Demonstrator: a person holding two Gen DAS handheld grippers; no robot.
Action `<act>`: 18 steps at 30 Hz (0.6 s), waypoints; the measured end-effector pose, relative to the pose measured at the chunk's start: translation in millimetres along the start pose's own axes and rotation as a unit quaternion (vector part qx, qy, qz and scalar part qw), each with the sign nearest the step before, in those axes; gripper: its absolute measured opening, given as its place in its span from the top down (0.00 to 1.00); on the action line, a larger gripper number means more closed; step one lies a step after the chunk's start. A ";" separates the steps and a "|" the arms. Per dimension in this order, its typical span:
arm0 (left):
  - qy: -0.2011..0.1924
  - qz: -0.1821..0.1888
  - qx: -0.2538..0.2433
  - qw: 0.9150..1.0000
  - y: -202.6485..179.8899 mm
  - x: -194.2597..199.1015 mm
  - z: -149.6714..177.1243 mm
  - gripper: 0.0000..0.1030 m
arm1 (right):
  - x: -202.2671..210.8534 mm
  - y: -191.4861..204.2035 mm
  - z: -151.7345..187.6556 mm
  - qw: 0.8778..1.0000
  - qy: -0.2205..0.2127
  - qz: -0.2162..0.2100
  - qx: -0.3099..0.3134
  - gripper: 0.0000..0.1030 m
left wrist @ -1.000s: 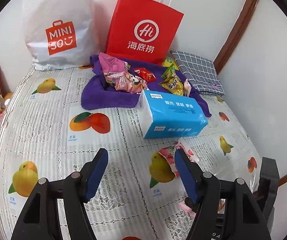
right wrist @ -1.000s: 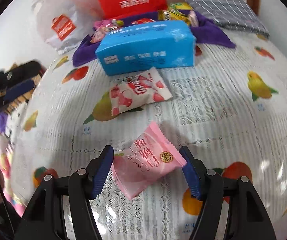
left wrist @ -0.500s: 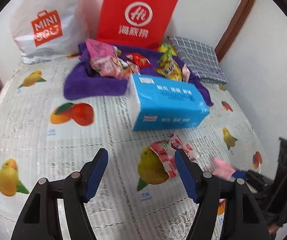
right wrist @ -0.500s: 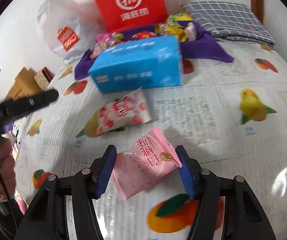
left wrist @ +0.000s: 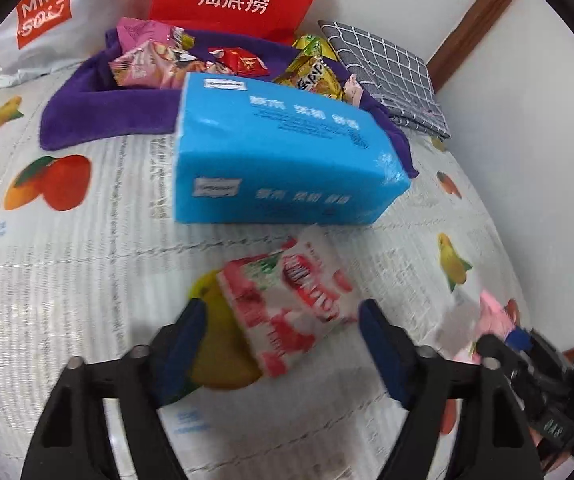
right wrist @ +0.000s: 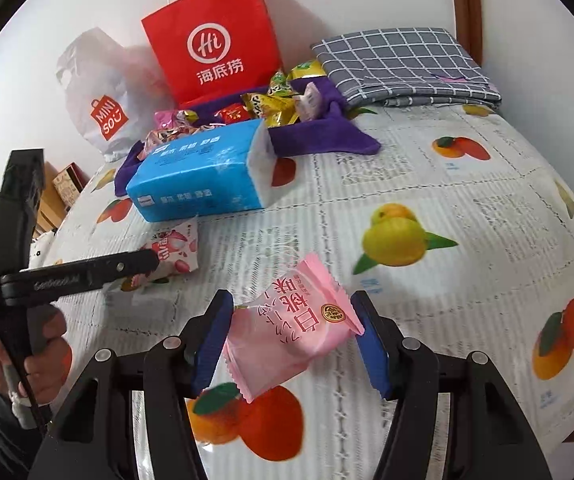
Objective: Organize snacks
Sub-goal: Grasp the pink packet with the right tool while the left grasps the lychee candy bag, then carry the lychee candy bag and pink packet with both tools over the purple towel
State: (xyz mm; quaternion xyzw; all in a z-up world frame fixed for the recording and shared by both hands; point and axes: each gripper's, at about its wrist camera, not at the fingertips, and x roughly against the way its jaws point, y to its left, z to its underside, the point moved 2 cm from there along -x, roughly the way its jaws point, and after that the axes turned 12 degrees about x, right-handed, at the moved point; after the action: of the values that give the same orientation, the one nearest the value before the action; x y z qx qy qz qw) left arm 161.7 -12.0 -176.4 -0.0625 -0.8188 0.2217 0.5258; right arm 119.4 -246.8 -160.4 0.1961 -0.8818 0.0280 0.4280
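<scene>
— Where were the snacks when you looked?

— The right tongs [right wrist: 293,338] held the pink packet [right wrist: 293,330] by its two crimped ends, lifted off the surface [right wrist: 427,184]. The strawberry packet [left wrist: 287,304] lay flat just in front of the blue tissue pack [left wrist: 283,152], and the left tongs [left wrist: 283,340] stood wide on either side of it, not yet touching.

— And the others?

— Heaped on the purple cloth [left wrist: 107,108] behind the tissues, in front of the red paper bag [right wrist: 215,40].

— How would that strawberry one handle?

— Light, I'd judge, puffed with air, with a slick film that crackles and slides. Squeezing the middle might crush what's inside; I'd close across its narrower width near a sealed edge, gently, since a flat packet on a plastic cover could skate away from the pads.
</scene>
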 end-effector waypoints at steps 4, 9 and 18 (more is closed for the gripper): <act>-0.006 -0.037 -0.017 0.999 -19.0 -13.7 -3.9 0.12 | 6.5 -7.7 3.8 1.000 -0.009 -0.005 -0.001 0.42; -0.032 -0.100 -0.032 0.994 -35.7 -28.1 -5.8 0.10 | 9.2 -20.4 7.7 1.000 -0.013 -0.011 -0.013 0.42; -0.081 -0.135 -0.054 0.986 -37.1 -23.0 0.5 0.40 | 2.0 -31.5 16.8 1.000 -0.001 -0.012 -0.022 0.42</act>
State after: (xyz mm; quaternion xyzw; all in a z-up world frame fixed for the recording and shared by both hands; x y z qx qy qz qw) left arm 176.3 -53.1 -179.9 0.0387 -0.8706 0.1082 0.4784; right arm 117.4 -280.1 -173.2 0.1971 -0.8801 0.0035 0.4319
